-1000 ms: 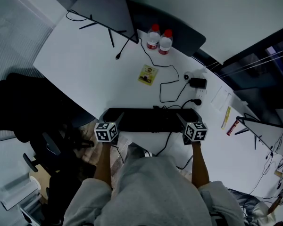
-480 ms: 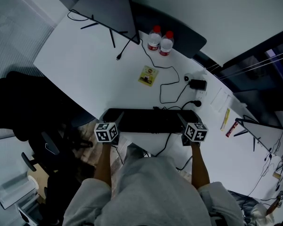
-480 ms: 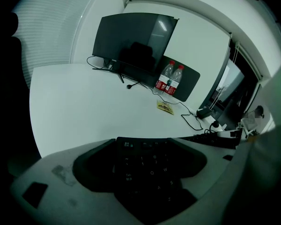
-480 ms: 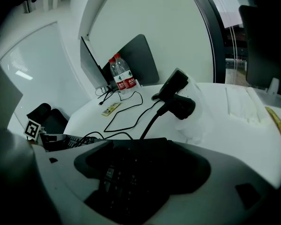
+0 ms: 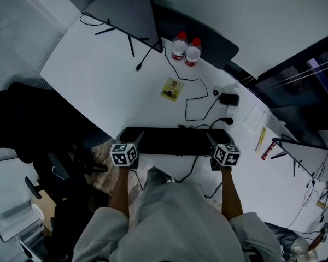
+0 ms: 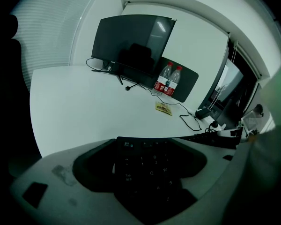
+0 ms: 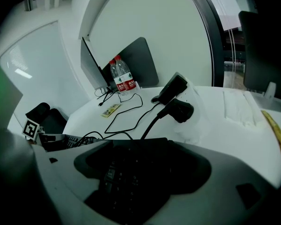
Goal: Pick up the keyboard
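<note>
The black keyboard [image 5: 175, 141] lies lengthwise along the white desk's [image 5: 98, 75] near edge, just in front of the person. My left gripper [image 5: 136, 139] is at its left end and my right gripper [image 5: 212, 140] at its right end. In the left gripper view the keyboard's [image 6: 150, 165] key rows sit between the jaws of the left gripper [image 6: 147, 172], which are shut on it. The right gripper view shows the keyboard's [image 7: 131, 172] other end clamped in the right gripper [image 7: 136, 175]. Whether it is off the desk I cannot tell.
A dark monitor [image 5: 123, 10] stands at the back left, two water bottles [image 5: 186, 47] beside it. A yellow packet [image 5: 171, 87], a looping black cable [image 5: 194, 100] and a power adapter [image 5: 228, 97] lie behind the keyboard. A black chair [image 5: 27, 124] stands on the left.
Almost nothing differs: both grippers stay on the keyboard's ends, and the scene shifts only slightly in the view.
</note>
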